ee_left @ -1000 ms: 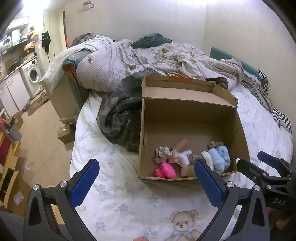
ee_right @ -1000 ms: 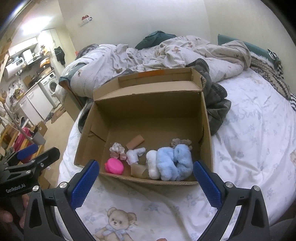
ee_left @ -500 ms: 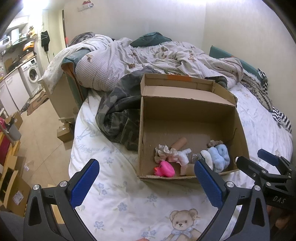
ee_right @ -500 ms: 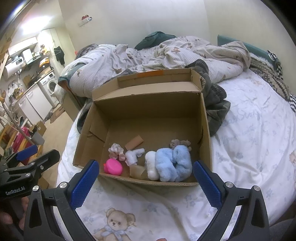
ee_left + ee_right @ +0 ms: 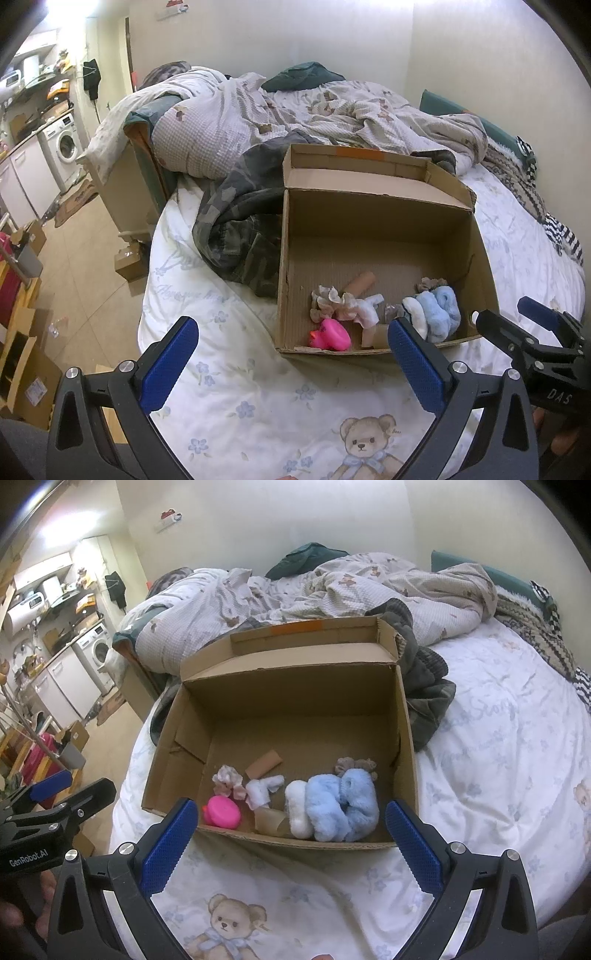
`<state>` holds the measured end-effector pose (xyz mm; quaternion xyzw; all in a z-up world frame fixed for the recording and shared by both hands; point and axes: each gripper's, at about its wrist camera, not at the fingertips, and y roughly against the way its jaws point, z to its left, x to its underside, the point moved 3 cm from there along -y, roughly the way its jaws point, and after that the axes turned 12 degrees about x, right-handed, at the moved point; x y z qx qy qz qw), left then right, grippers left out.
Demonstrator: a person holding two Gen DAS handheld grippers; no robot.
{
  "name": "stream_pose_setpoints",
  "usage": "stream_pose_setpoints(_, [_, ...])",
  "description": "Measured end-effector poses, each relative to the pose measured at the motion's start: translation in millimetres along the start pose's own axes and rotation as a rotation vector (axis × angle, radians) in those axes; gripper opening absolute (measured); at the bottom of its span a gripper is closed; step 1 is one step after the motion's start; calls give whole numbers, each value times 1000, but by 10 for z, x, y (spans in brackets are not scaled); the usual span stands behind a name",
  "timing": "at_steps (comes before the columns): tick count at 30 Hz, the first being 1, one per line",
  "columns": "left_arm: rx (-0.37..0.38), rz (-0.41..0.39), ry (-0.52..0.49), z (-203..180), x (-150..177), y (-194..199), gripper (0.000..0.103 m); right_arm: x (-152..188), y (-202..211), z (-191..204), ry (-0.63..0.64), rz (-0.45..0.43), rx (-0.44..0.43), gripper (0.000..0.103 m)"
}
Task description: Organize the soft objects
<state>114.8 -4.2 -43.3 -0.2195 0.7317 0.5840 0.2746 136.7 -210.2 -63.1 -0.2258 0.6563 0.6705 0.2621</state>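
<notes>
With both grippers hanging over the near part of the bed sheet (image 5: 498,794), nothing is held: left gripper (image 5: 291,354) fingers spread wide and empty, right gripper (image 5: 290,834) fingers likewise released. Landmark is the cardboard box (image 5: 406,738), open-topped, sitting on the sheet just beyond both sets of fingers. Soft items all lie inside the box along its near wall: pink toy (image 5: 222,811) at the near-left corner, a cardboard tube (image 5: 269,820) beside it, white plush roll (image 5: 298,812) and light blue fluffy pieces (image 5: 343,804) toward the near-right. Slightly deeper in the box: a frilly scrunchie (image 5: 228,778), a small white cloth item (image 5: 263,789), a second tube (image 5: 264,763), and a grey-brown scrunchie (image 5: 355,764) behind the blue pieces. Far half of the box floor is bare. Camo garment (image 5: 236,229) touches the box's left and rear. Beyond the box, a rumpled duvet (image 5: 332,110).
</notes>
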Motion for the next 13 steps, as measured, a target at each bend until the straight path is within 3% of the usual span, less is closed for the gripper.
stream_pose_setpoints(13, [-4, 9, 6, -1, 24, -8, 102, 9, 6, 9, 1, 0, 0, 103])
